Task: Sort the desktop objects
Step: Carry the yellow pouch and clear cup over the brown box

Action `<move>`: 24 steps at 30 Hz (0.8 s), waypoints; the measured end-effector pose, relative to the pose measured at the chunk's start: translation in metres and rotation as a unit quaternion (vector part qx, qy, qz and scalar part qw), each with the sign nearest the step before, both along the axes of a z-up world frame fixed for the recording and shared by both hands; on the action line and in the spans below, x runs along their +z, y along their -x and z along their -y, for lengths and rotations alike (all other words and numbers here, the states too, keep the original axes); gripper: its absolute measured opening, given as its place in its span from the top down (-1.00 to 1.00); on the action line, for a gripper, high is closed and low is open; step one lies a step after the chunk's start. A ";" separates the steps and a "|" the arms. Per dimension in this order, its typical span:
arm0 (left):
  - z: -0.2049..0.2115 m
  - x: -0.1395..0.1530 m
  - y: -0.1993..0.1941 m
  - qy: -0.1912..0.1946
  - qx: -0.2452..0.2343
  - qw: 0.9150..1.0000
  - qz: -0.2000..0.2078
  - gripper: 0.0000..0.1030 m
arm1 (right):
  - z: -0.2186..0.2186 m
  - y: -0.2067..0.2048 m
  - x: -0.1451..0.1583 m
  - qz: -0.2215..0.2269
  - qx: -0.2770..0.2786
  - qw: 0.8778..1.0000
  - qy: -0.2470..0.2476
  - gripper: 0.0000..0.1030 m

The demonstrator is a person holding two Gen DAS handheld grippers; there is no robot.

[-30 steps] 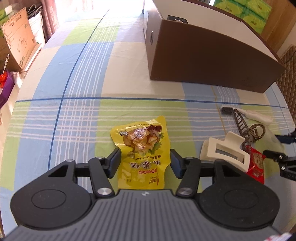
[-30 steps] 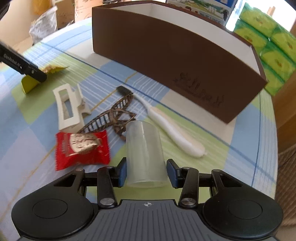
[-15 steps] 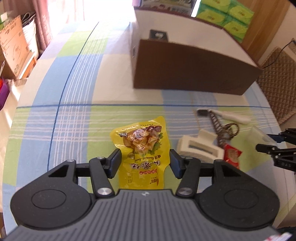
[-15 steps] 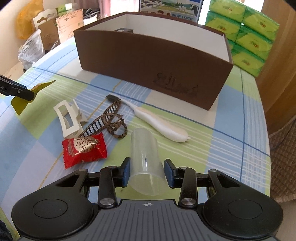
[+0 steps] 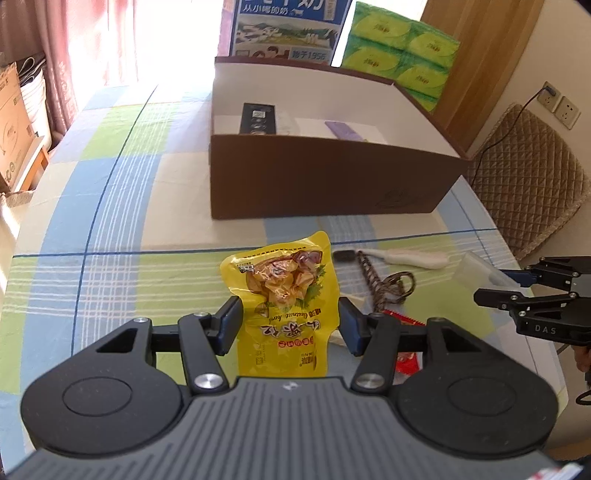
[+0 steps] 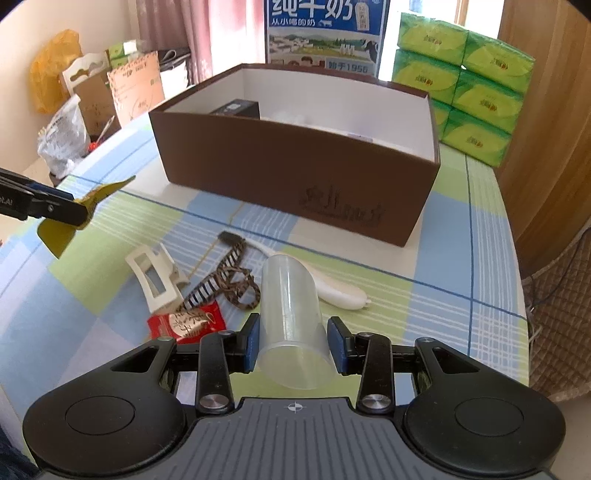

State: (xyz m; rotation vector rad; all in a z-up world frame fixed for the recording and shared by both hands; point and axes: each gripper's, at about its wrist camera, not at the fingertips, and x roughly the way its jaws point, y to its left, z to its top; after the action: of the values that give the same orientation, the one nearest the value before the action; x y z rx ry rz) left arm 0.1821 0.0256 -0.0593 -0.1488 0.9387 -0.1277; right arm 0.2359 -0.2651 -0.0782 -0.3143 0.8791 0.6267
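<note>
Left gripper [image 5: 290, 324] clamped on a yellow snack pouch [image 5: 286, 295], which is held clear above the checked tablecloth [image 5: 110, 229]; the pouch stands upright between the two fingers, its printed side toward the camera. Right gripper [image 6: 294, 346] closed around a clear plastic cup [image 6: 291, 325], gripped near its open rim, with the cup's closed end pointing away toward the brown box [image 6: 295, 177]. In the right wrist view the left gripper appears at the left edge, the pouch seen edge-on in its fingertips. On the cloth between the two grippers lie a white hair claw [image 6: 155, 278], a tortoiseshell hair clip [image 6: 225, 280], a red candy wrapper [image 6: 186, 321] and a white brush [image 6: 332, 288] with a dark head; the clip touches the claw and the wrapper, and the brush lies just behind the cup. The box sits open farther back on the table, its white interior holding a black rectangular item [image 5: 258, 118] and a purple item [image 5: 343, 131]. Behind the box stand green tissue packs [image 6: 476, 81] and a blue milk carton [image 6: 325, 33].
</note>
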 end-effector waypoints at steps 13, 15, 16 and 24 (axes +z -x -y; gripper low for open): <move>0.015 0.017 -0.005 0.012 -0.017 1.000 0.023 0.02 | 0.006 0.000 0.015 -0.011 -0.005 0.999 -0.038 0.31; 0.019 0.021 -0.006 0.014 -0.020 0.999 0.029 0.02 | 0.006 -0.002 0.017 -0.011 -0.006 0.999 -0.044 0.31; 0.020 0.023 -0.008 0.016 -0.021 0.999 0.032 0.02 | 0.006 -0.003 0.018 -0.012 -0.006 0.999 -0.046 0.31; 0.034 0.037 -0.028 0.024 -0.035 0.998 0.056 0.02 | 0.004 -0.017 0.030 -0.016 -0.004 0.997 -0.077 0.31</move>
State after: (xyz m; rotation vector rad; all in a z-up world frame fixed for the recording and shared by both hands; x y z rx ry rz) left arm 0.2096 -0.0081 -0.0227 -0.1522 0.8306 -0.2220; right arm 0.2532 -0.2691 -0.0484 -0.1630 0.8566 0.6897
